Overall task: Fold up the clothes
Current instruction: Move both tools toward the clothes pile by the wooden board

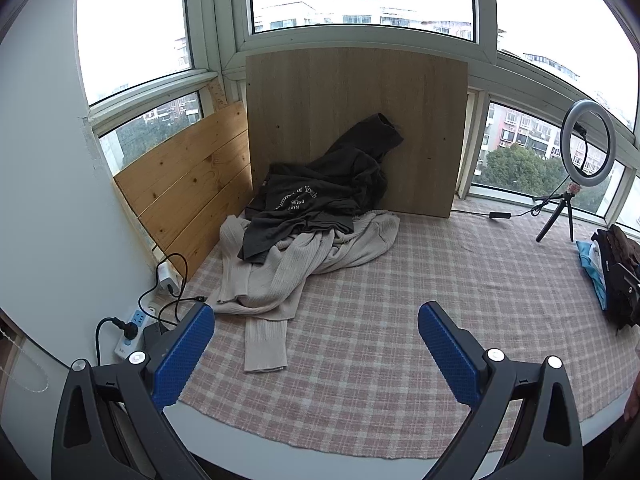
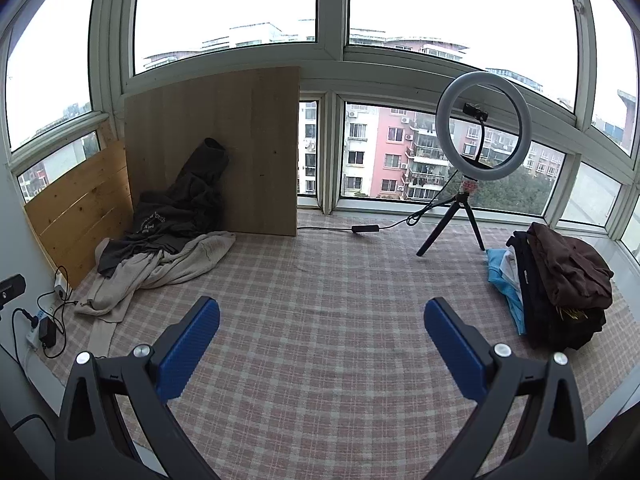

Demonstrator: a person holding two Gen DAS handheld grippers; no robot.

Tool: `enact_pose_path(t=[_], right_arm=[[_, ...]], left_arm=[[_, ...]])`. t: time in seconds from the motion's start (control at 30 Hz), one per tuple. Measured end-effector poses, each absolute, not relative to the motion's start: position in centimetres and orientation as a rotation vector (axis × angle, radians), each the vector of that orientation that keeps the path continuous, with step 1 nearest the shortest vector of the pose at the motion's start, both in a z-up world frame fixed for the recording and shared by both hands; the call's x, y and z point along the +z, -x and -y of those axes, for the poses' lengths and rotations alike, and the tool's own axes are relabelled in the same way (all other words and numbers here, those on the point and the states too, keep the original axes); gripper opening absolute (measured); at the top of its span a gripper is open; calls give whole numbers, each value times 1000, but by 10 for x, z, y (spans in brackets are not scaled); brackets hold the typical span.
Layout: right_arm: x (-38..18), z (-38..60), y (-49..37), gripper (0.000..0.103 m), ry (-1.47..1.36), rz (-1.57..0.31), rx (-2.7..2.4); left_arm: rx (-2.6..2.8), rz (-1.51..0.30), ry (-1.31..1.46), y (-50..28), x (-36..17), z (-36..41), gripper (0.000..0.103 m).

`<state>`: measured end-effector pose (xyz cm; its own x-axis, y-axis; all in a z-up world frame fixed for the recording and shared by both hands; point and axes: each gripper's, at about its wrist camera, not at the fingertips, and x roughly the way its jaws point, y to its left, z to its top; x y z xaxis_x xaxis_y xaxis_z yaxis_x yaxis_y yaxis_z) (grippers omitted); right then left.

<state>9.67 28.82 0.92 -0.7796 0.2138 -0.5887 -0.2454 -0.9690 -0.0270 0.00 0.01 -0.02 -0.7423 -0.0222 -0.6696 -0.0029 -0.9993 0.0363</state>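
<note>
A heap of unfolded clothes lies in the far left corner of the checked mat (image 1: 380, 320) (image 2: 320, 300). A dark grey T-shirt with white lettering (image 1: 304, 200) (image 2: 168, 220) lies on top of a beige ribbed knit garment (image 1: 288, 272) (image 2: 168, 268). One beige sleeve (image 1: 266, 344) trails toward me. My left gripper (image 1: 316, 312) is open above the mat, nearer than the heap, nothing between its blue pads. My right gripper (image 2: 322, 306) is open too, over the bare middle of the mat. A stack of folded clothes (image 2: 560, 284) (image 1: 612, 268) sits at the right.
A wooden board (image 1: 356, 128) (image 2: 216, 148) leans against the window behind the heap, pine planks (image 1: 188, 192) to its left. A ring light on a small tripod (image 2: 480, 152) (image 1: 584, 148) stands at the back right, its cable across the mat. A power strip with plugs (image 1: 132, 332) (image 2: 40, 328) lies at the left edge.
</note>
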Motion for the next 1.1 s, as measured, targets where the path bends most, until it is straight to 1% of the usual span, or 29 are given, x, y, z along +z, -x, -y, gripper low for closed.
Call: enact_pose_path(t=[0.13, 0.3, 0.4, 0.57, 0.87, 1.1], right_arm=[[8, -288, -96, 103, 891, -65, 2759], [16, -293, -91, 103, 878, -98, 2788], [11, -294, -96, 103, 851, -101, 2815], [0, -299, -89, 103, 883, -127, 2850], [-7, -299, -73, 103, 944, -21, 2886], [-10, -294, -48, 103, 993, 15, 2958]], left_arm=[[-2918, 60, -1135, 0, -2, -1, 102], [-2915, 67, -1146, -1, -4, -2, 102], [-2917, 69, -1132, -7, -8, 2, 102], [-2893, 60, -1122, -15, -13, 6, 102], [-2808, -14, -1136, -21, -24, 10, 102], [-2718, -36, -1086, -31, -17, 20, 102]])
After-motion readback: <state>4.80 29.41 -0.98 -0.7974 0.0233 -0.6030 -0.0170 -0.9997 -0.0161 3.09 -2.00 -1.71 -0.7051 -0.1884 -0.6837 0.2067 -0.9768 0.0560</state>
